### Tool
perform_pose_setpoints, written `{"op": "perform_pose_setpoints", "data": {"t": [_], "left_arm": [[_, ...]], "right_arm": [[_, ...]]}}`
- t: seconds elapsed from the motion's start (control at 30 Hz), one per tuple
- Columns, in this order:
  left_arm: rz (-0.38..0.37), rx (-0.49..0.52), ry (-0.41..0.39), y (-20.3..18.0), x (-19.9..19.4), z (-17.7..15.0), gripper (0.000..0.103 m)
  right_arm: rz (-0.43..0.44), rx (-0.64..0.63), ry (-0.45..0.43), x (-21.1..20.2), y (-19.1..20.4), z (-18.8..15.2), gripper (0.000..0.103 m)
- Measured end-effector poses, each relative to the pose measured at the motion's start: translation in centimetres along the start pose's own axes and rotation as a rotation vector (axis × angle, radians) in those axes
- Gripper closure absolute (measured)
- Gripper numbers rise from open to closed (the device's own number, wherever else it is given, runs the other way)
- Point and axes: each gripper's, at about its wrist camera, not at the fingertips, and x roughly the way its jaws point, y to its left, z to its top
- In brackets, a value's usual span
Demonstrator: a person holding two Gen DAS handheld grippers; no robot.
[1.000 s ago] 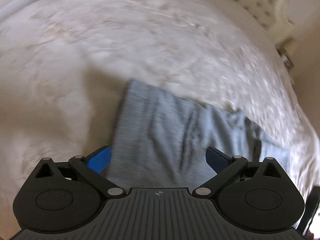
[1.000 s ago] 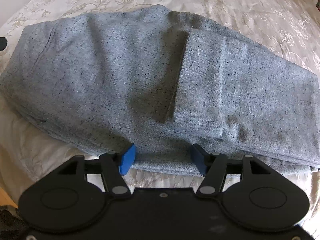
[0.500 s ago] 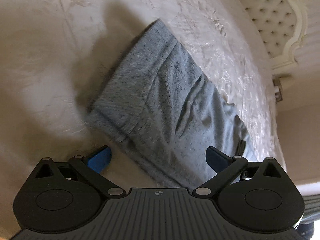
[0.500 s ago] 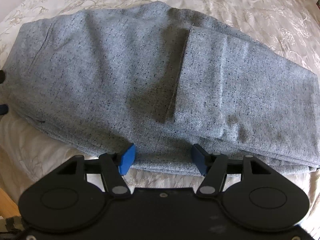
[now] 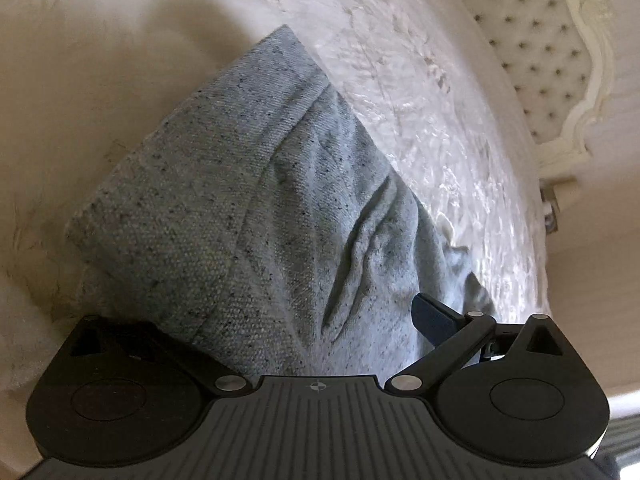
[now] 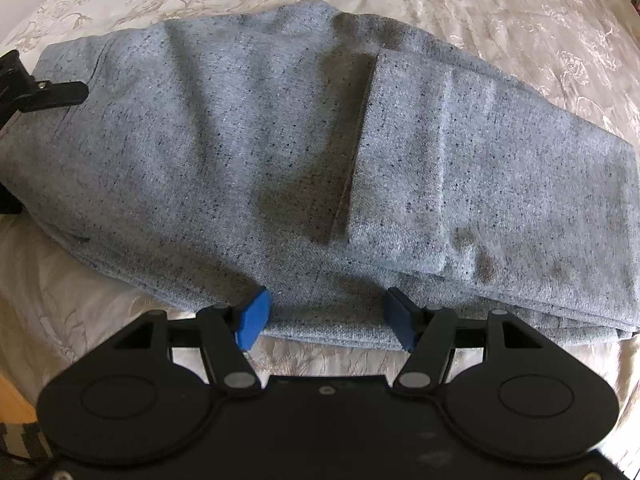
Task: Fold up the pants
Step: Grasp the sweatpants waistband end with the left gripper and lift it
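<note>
In our left wrist view, the grey pants (image 5: 256, 216) lie on the bed (image 5: 420, 92), their waistband end pushed right in between the spread jaws of our left gripper (image 5: 304, 332), one blue pad showing over the cloth on the right and the other hidden by the fabric, nothing pinched yet. In our right wrist view, the pants run lengthwise from left to right straight ahead, partly folded with one layer lapped on top, and our right gripper (image 6: 326, 318) sits with open jaws straddling the near long edge near its middle. We judge the left gripper nearer its end.
</note>
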Motion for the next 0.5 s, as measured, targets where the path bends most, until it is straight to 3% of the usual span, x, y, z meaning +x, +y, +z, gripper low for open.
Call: {"op": "perform_pose_setpoints", "data": {"t": [0.2,0.23,0.27,0.33,0.37,0.5], "left_arm": [[0.004,-0.093,0.023,0.6,-0.4,0.5,0.002],[0.012,-0.093,0.021,0.5,-0.5,0.6,0.008],[0.036,-0.085,0.011,0.3,-0.8,0.4,0.031],[0.117,-0.039,0.005,-0.7,-1.2,0.0,0.06],[0.113,-0.018,-0.005,-1.3,-1.4,-0.3,0.068],[0.175,0.103,-0.073,-4.3,-3.0,-1.4,0.078]], "right_arm": [[0.039,0.042,-0.005,-0.3,-1.1,0.1,0.033],[0.05,0.053,-0.011,-0.5,-1.4,0.1,0.033],[0.064,0.068,-0.02,-1.0,-1.7,0.1,0.033],[0.089,0.097,-0.056,-2.2,-2.5,-0.1,0.034],[0.093,0.107,-0.078,-2.8,-2.8,-0.1,0.034],[0.1,0.157,-0.166,-5.9,-4.8,-0.3,0.034]]}}
